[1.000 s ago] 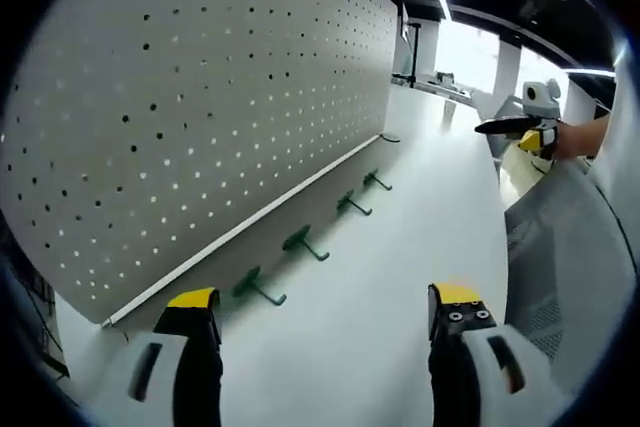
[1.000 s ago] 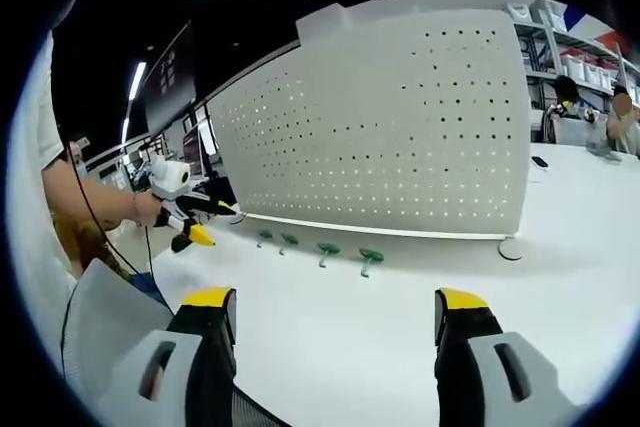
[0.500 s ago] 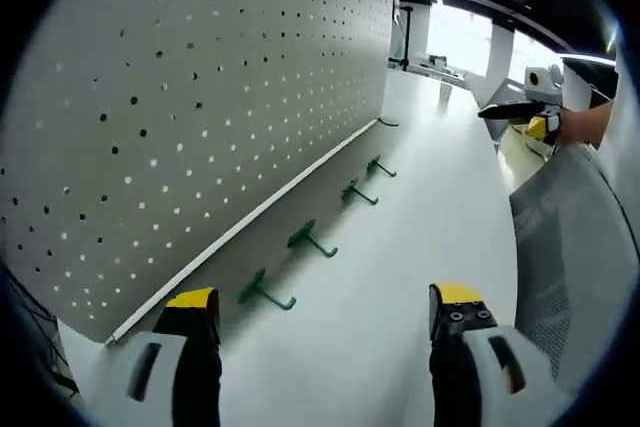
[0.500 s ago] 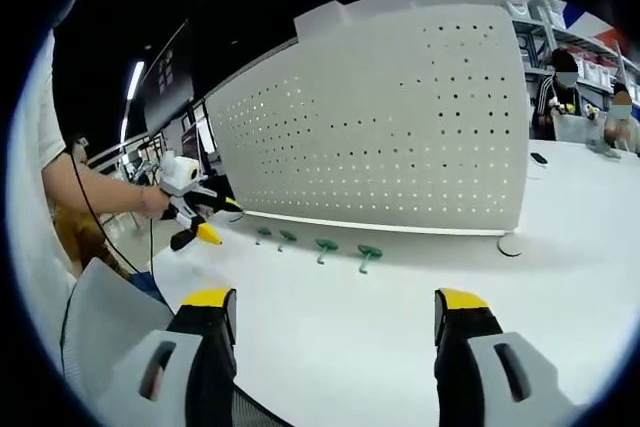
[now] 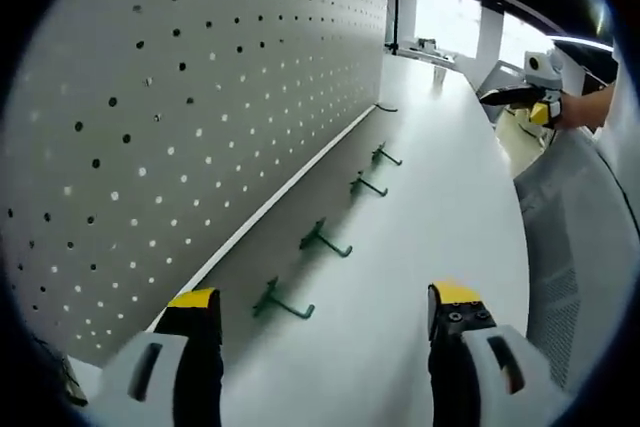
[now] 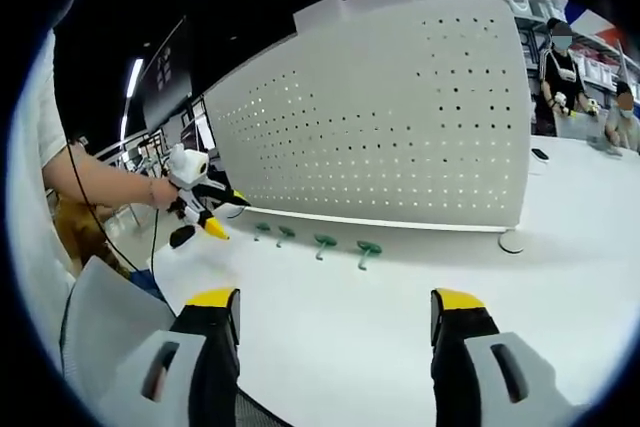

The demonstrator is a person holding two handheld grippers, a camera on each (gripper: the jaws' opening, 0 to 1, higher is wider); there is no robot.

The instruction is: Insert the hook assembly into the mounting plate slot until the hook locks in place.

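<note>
Green bent-wire hooks (image 5: 282,301) beside perforated pegboard (image 5: 180,97)

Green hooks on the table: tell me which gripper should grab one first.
Left, probably. Its open jaws point at the nearest green hook, which lies just ahead by the pegboard. The right gripper, also open, faces the hooks from farther back.

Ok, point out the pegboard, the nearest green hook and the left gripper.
pegboard (image 5: 200,97), left gripper view, its holed face.
nearest green hook (image 5: 281,304), left gripper view, its shaft.
left gripper (image 6: 203,217), right gripper view, between its yellow tips.
</note>
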